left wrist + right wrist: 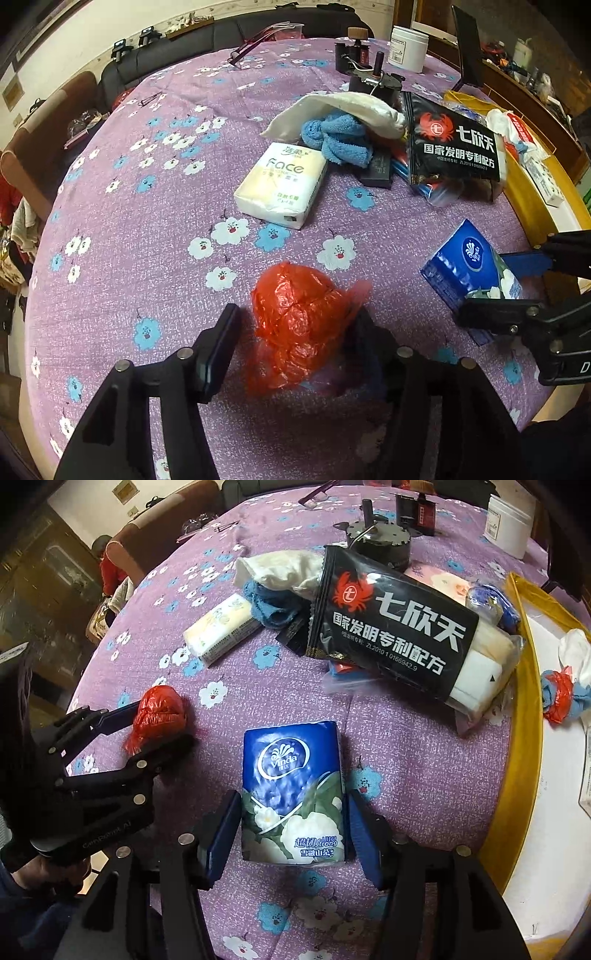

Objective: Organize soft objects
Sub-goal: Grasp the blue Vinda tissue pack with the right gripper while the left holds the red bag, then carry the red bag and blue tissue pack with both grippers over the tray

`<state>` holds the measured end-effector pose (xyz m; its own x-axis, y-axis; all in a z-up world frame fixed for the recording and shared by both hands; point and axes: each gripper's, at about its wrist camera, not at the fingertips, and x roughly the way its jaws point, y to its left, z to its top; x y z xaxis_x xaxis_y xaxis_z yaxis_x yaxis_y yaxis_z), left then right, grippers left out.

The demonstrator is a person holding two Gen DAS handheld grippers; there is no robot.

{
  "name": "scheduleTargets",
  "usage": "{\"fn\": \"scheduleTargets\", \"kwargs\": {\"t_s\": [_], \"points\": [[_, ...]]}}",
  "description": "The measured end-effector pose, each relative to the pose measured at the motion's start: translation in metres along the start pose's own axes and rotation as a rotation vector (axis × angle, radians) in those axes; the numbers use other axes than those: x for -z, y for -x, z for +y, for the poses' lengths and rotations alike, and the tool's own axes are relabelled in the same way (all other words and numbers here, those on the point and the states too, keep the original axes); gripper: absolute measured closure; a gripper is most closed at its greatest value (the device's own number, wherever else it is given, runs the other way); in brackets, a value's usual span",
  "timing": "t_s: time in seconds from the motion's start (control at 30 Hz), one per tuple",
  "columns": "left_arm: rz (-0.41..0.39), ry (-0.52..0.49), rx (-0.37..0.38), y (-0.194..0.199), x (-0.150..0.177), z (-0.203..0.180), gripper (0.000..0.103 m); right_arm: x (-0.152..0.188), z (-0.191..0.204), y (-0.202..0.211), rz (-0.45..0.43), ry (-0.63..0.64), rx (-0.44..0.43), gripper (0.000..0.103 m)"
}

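Two soft things, one for each of my tools, and both sit on the purple flowered worktop [147, 229]. My left hand-held gripper [295, 347] straddles the red plastic bag bundle [299, 325]: the right finger looks pressed into its crumpled side, the left finger stands just clear, so the jaws are spread around it, not yet squeezing. From that camera the bundle sits dead ahead at 12 o'clock, right between the fingers. My right hand-held gripper [293, 827] brackets the blue Vinda tissue pack [293, 794], one blue pad on each long side; I judge them at the wrapper but can't tell if they pinch. That pack runs out toward 12 o'clock too. Both lie apart from the heap, I reckon, for easy side grabs. The heap itself — black snack pouch [395, 627], blue towel [340, 138], white cloth [343, 107], cream Face tissue pack [282, 182] — waits farther off around 1 o'clock. The yellow-rimmed tray [521, 716] sits at 3 o'clock of my right tool, probably the drop spot.
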<state>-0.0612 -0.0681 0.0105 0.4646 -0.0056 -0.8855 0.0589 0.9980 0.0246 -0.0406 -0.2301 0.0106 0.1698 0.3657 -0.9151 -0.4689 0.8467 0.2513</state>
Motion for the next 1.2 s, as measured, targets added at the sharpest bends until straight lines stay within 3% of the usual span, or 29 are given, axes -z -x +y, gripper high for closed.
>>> {"fn": "scheduleTargets", "kwargs": {"t_s": [0.03, 0.1, 0.33, 0.53, 0.8, 1.2], "points": [[-0.003, -0.007, 0.003, 0.001, 0.000, -0.003, 0.062, -0.002, 0.002, -0.001, -0.001, 0.005, 0.009, 0.048], [-0.006, -0.039, -0.023, 0.003, -0.001, -0.012, 0.066, -0.001, -0.001, 0.004, -0.014, 0.002, 0.024, 0.049], [-0.062, -0.075, -0.056, 0.017, -0.007, -0.027, 0.066, -0.002, -0.001, 0.031, -0.117, 0.061, 0.050, 0.049], [-0.122, -0.099, -0.152, 0.026, -0.019, -0.037, 0.066, -0.001, -0.001, 0.046, -0.169, 0.109, 0.067, 0.049], [-0.127, -0.119, -0.210, 0.024, -0.027, -0.045, 0.066, 0.000, -0.009, 0.057, -0.195, 0.105, 0.088, 0.049], [-0.140, -0.160, -0.221, 0.027, -0.030, -0.062, 0.065, 0.005, -0.021, 0.066, -0.217, 0.085, 0.095, 0.049]]}}
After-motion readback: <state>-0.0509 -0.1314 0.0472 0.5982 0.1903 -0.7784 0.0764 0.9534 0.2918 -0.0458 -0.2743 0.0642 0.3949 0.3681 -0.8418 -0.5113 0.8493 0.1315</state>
